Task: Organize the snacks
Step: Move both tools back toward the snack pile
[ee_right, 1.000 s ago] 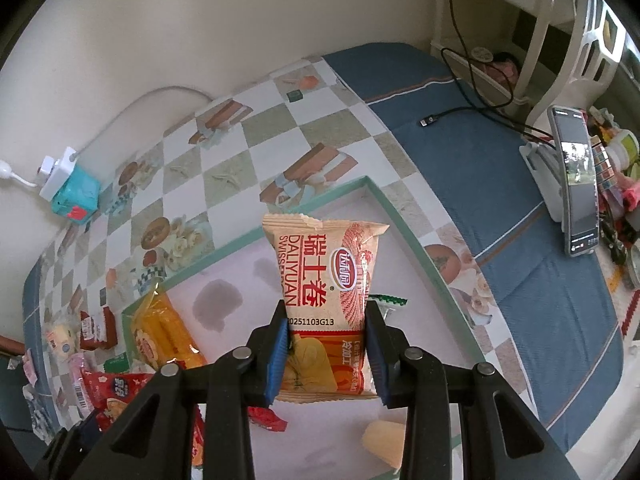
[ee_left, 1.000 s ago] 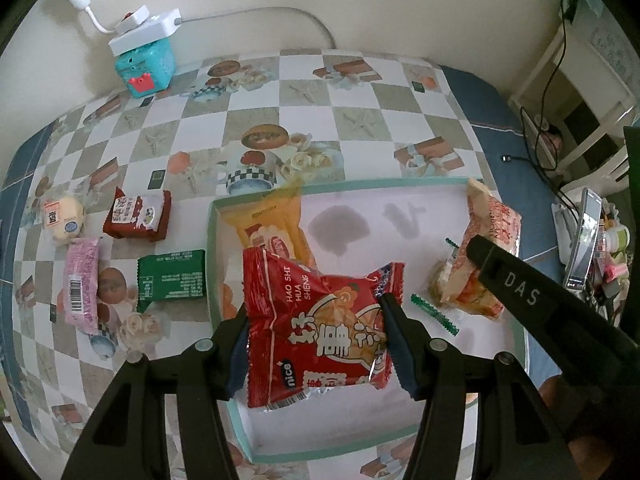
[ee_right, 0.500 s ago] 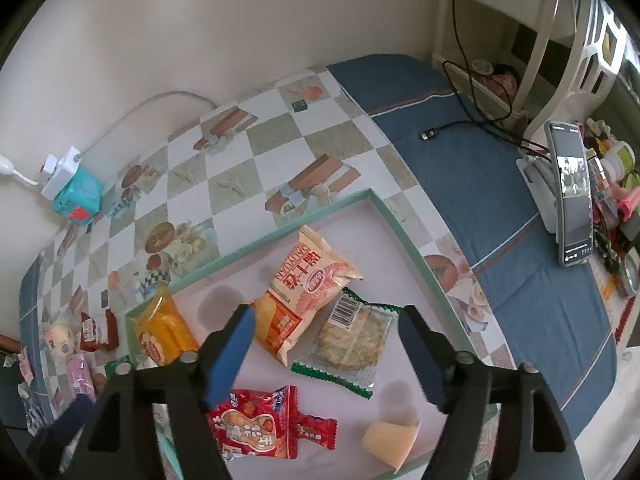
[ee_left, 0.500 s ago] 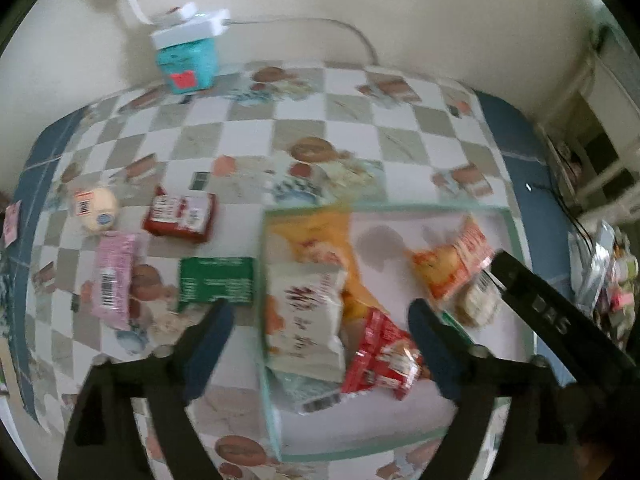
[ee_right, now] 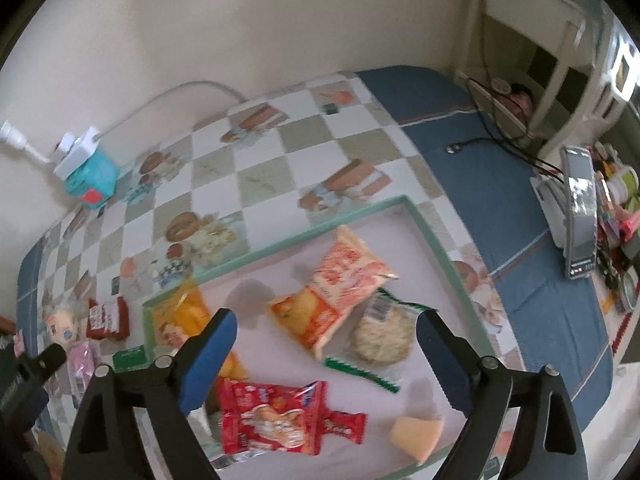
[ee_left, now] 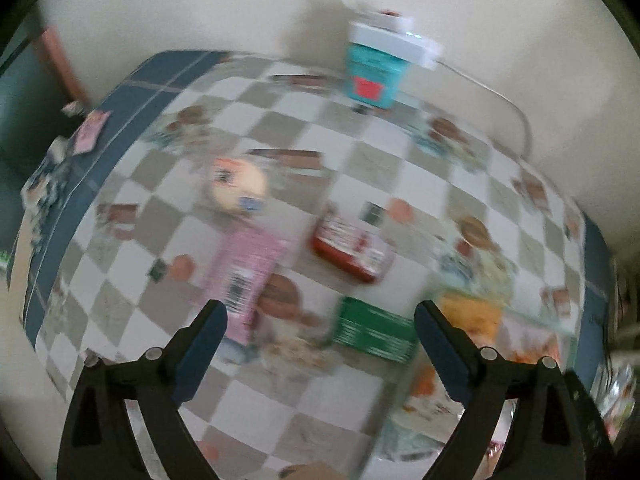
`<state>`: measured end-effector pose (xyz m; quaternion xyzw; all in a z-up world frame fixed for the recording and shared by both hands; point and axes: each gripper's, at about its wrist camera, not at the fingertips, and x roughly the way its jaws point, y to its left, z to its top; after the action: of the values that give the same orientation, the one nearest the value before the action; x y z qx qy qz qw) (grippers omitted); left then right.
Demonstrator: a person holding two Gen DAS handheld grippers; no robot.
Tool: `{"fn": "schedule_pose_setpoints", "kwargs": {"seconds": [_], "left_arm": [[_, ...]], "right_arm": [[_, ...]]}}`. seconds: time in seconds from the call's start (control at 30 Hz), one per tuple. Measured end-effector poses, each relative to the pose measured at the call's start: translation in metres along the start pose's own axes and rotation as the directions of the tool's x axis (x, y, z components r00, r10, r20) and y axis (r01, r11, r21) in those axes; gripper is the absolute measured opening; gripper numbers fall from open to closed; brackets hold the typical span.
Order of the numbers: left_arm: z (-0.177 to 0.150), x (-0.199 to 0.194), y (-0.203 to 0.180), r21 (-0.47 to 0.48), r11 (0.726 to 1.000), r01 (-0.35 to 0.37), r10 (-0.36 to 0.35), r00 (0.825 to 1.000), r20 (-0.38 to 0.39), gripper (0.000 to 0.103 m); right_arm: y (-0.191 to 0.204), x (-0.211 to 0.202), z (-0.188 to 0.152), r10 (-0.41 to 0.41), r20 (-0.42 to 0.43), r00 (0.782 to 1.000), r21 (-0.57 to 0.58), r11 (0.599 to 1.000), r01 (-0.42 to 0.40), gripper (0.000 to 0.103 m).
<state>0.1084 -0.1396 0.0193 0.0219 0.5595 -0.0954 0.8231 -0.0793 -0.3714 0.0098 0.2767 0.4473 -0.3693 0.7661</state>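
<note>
With both packets dropped into the tray (ee_right: 436,240), each claw (ee_right: 326,334) has just opened wide, empty.

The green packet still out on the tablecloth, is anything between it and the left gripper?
Nothing visible. The left gripper is open and empty, its jaws having just been opening, and the green packet lies flat beside the tray, uncovered, though the picture is blurred.

Honestly nothing's readable here. The red snack bag (ee_right: 276,420) and the orange packet (ee_right: 340,280) both have print on them, but it's blurred mush. The pink packet (ee_left: 248,276) shows a barcode, digits illegible.
</note>
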Motion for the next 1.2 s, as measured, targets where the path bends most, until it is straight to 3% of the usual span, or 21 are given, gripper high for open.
{"fn": "schedule_pose_setpoints", "kwargs": {"seconds": [0.13, 0.2, 0.67, 1.2], "left_arm": [[0.011, 0.006, 0.039, -0.088, 0.995, -0.046, 0.045, 0.999, -0.005, 0.095], [0.015, 0.009, 0.056, -0.126, 0.991, -0.053, 0.051, 0.999, -0.017, 0.095], [0.027, 0.010, 0.155, -0.266, 0.956, -0.121, 0.117, 0.993, -0.032, 0.095], [0.032, 0.019, 0.247, -0.400, 0.903, -0.160, 0.144, 0.987, -0.070, 0.095]], "right_arm": [[0.027, -0.008, -0.005, 0.027, 0.019, 0.999, -0.046, 0.999, -0.026, 0.095], [0.044, -0.011, -0.008, 0.048, 0.023, 0.999, -0.068, 0.997, -0.046, 0.103], [0.163, -0.025, -0.049, 0.135, -0.015, 0.991, -0.247, 0.960, -0.135, 0.103], [0.250, -0.015, -0.094, 0.141, -0.077, 0.987, -0.380, 0.911, -0.160, 0.103]]}}
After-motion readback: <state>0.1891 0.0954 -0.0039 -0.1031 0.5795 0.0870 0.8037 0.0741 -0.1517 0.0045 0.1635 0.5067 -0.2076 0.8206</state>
